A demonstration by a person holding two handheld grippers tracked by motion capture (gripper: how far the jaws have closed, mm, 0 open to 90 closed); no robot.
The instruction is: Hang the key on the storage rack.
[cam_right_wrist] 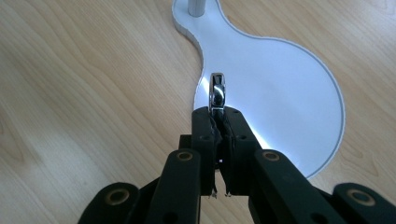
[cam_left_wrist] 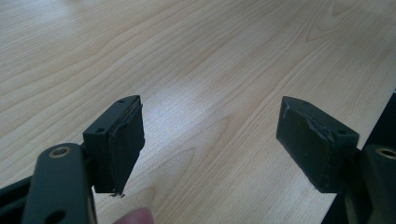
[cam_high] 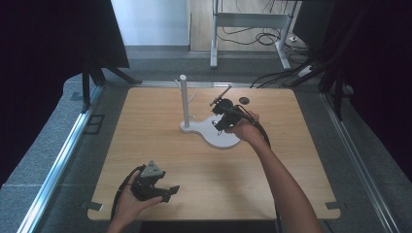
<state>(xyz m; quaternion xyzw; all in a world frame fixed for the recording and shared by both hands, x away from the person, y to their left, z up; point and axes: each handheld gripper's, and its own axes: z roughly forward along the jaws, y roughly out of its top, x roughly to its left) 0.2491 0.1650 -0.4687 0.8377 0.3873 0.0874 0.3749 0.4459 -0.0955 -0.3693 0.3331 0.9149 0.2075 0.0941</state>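
A: Status, near edge first?
B: Left gripper (cam_high: 167,191) idles released by the tabletop's (cam_high: 160,145) near-left corner. Right gripper (cam_right_wrist: 217,111) grasps a metal ring (cam_right_wrist: 217,91) over the white stand's base (cam_right_wrist: 285,84).
A: Procedure?
B: Keep ring upright; align with post (cam_high: 184,99) toward the far edge.

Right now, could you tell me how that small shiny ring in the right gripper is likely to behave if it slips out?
The ring looks like polished metal, so probably stiff and slippery. Only its lower edge sits between the right gripper pads, so the hold seems slight. Being round, it would likely roll across the white stand base.
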